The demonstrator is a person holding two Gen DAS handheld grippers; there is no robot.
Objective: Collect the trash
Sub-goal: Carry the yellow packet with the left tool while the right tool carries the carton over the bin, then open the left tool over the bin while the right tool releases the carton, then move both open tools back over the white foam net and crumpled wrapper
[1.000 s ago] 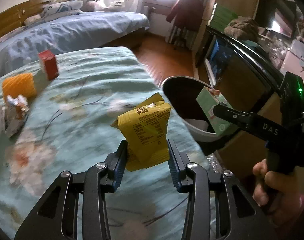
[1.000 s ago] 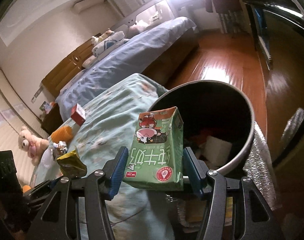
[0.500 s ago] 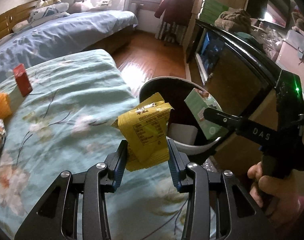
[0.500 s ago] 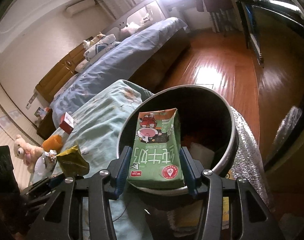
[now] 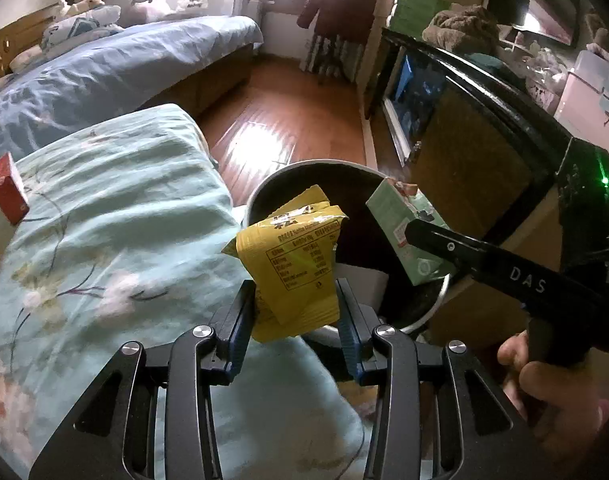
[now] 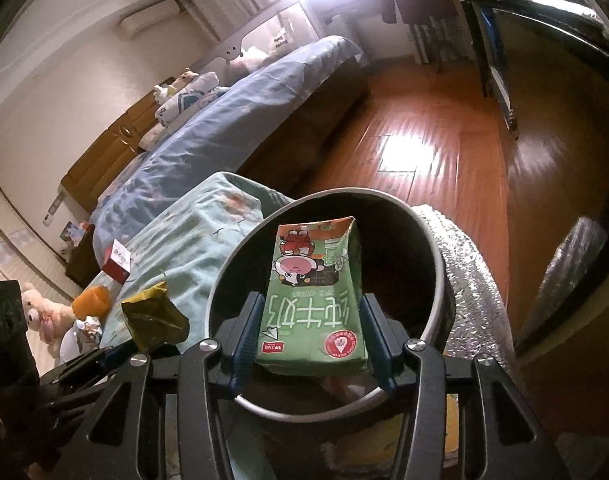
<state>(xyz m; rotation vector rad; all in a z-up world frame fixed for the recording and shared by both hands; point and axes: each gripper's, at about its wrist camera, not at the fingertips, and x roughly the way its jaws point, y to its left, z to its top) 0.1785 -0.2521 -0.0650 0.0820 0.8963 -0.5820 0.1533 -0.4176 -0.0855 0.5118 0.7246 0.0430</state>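
Both grippers have swung from over the floral bedspread toward the bin, whose mouth now fills far more of each view than a second ago. The left gripper (image 5: pixel 294 316) has its fingers (image 5: pixel 240 320) clamped on a crumpled yellow wrapper (image 5: pixel 292 264), which hangs over the near rim of the trash bin (image 5: pixel 260 188), partly above the teal bedspread (image 5: pixel 116 216). The right gripper (image 6: pixel 310 338) has its fingers pressed on the sides of a green milk carton (image 6: pixel 316 296), held upright squarely over the dark bin opening.

The wrapper is the likelier problem. It sits at the rim, not over the middle, and it is light and creased, so if released here it may flutter, catch the lip and slide back onto the bed or down the gap between bed and bin. It looks best carried farther over the opening first.

The carton seems well placed, but it is tall and may tip as it drops and strike the far wall; the white item already inside could prop it up.

With both tools crowding one opening, the two could knock together, or the carton could clip the wrapper. A red box (image 5: pixel 8 196), an orange item (image 6: pixel 92 300) and a foil scrap remain on the bed.
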